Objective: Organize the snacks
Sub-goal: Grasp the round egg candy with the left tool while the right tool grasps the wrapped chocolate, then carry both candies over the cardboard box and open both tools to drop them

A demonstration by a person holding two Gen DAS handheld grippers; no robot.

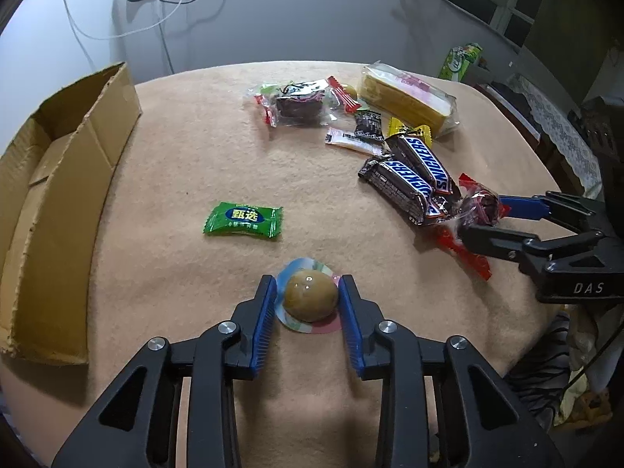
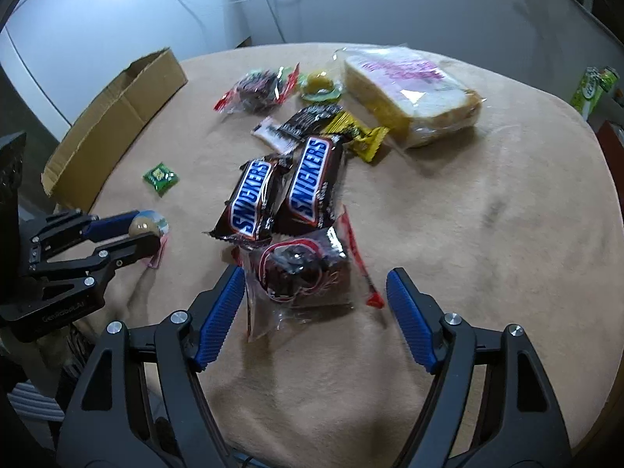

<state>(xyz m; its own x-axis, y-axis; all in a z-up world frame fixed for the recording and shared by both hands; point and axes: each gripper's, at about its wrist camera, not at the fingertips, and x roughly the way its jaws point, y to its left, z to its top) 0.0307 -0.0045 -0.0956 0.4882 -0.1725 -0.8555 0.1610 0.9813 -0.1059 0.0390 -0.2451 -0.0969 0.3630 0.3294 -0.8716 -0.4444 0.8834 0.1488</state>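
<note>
The left gripper [image 1: 308, 296] is pinching a brown, egg-shaped snack sealed in a round pastel wrapper [image 1: 310, 300], its blue-padded fingers [image 1: 263, 319] pressing against both sides at the near edge of the table draped in a peach felt cloth [image 1: 187, 163]. Over on the right, the right gripper [image 2: 316, 292] is standing with its fingers spread wide around a clear packet with red ends holding a dark cake [image 2: 300, 269]; one pad is just beside the wrapper, the other apart from it. Two brown Snickers bars [image 2: 284, 191] are lying side by side just beyond that packet. A small green wrapped candy [image 1: 242, 220] is sitting alone mid-table, and an open brown cardboard box [image 1: 50, 195] is waiting along the left edge. A bagged sandwich of white bread [image 2: 413, 93] is lying at the far side.
</note>
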